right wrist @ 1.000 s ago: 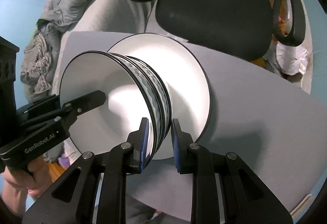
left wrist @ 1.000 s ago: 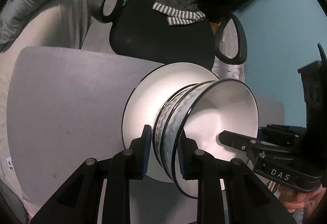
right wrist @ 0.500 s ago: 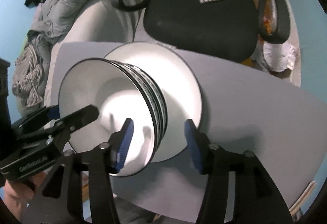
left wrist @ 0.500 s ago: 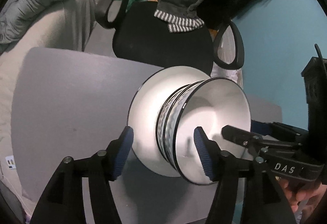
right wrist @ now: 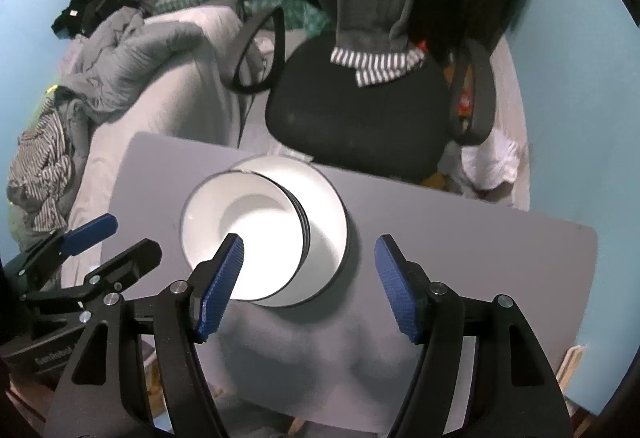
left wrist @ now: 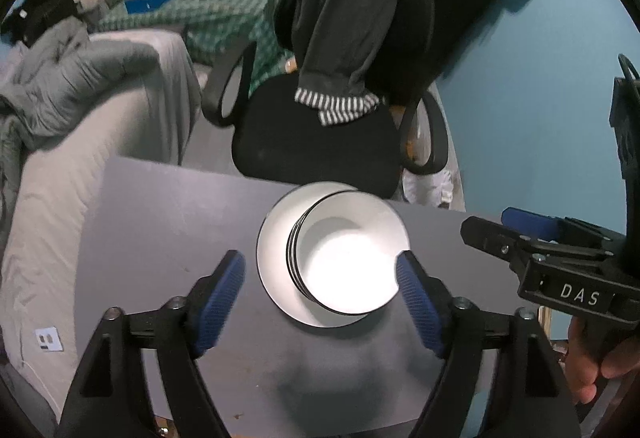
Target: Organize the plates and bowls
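A stack of white bowls with dark rims (left wrist: 348, 258) (right wrist: 240, 222) sits on a white plate (left wrist: 272, 246) (right wrist: 328, 214) on the grey table (left wrist: 160, 222). My left gripper (left wrist: 320, 262) hovers above the stack's left side, pointing steeply down. Its jaws are opening and its blue pads touch nothing. My right gripper (right wrist: 309, 240) hovers above the stack's right side, jaws opening as well, with nothing held. Each gripper shows in the other's view: the right gripper (left wrist: 486, 224) at the right edge, the left gripper (right wrist: 134, 234) at the lower left.
A black office chair (left wrist: 316, 142) with a dark garment draped over it stands just behind the table's far edge. A grey covered bed (left wrist: 80, 158) with jackets lies to the left. A blue wall (left wrist: 520, 98) is on the right. A hand (left wrist: 600, 370) holds the right gripper.
Both grippers let go of the bowl rims, spread their jaws wide and rose away. The bowl stack stays on the plate and looks smaller now.
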Available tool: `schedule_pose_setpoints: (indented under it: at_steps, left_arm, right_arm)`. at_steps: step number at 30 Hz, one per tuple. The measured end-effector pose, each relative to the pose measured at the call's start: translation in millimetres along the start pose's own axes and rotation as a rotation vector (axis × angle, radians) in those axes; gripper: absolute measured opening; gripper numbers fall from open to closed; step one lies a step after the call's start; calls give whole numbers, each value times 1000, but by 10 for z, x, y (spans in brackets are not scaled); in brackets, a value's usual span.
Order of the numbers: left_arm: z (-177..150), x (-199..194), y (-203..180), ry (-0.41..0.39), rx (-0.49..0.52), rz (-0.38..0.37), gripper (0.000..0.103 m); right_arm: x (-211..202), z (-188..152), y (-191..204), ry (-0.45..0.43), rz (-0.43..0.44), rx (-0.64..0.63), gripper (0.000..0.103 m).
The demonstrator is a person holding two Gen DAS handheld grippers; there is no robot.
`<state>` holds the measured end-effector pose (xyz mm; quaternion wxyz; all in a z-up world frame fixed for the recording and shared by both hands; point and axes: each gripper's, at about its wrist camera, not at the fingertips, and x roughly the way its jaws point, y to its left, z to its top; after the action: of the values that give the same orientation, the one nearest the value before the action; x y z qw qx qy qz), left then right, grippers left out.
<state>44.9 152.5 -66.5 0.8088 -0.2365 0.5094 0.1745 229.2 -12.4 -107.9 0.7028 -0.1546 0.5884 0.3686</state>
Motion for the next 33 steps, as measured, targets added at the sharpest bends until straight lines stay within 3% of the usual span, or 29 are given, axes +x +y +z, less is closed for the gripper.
schedule_pose_setpoints:
  at_steps: [17,33]
  left_arm:
    - [45,-890,-277,-159,2,18,86]
    - [-8,-1259,-437,-218,32,40,86]
  right_arm:
    - [-852,-64,61,-169,-1,20,67]
    - [-1369,-243,-3,-281,-44,41,68]
